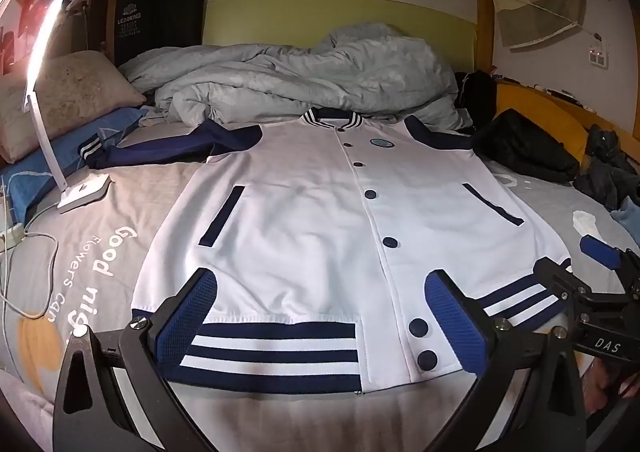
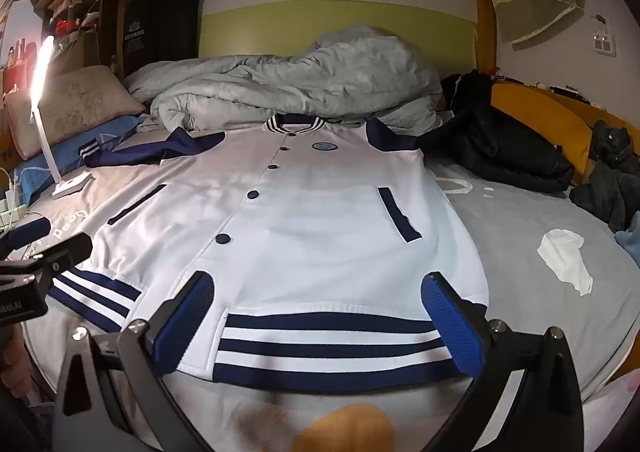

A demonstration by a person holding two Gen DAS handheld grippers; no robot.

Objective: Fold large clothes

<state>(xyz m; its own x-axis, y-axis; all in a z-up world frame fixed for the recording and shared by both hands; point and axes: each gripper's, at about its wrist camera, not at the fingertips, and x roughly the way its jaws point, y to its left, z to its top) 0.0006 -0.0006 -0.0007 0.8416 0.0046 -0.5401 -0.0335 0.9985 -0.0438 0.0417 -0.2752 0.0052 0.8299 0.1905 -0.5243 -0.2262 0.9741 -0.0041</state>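
A white varsity jacket [image 1: 312, 220] [image 2: 304, 212] with navy sleeves, navy buttons and a striped hem lies flat, buttoned, front up on the bed. Its left sleeve [image 1: 160, 150] stretches out to the left; the right sleeve is hidden. My left gripper [image 1: 320, 316] hangs open just above the hem's left half, its blue pads [image 1: 188, 316] wide apart with nothing between them. My right gripper [image 2: 320, 316] stands open over the hem's right half, also with nothing between its pads. Each gripper shows at the edge of the other's view [image 1: 600, 288] [image 2: 36, 264].
A lit desk lamp [image 1: 80, 188] and cables sit on the grey sheet [image 1: 100, 220] at left. A crumpled grey duvet [image 1: 300, 72] and pillows [image 1: 68, 96] lie beyond the collar. Black clothes [image 2: 500, 148] pile up at right, near a white cloth [image 2: 568, 256]. Wooden bed frame [image 2: 540, 108] behind.
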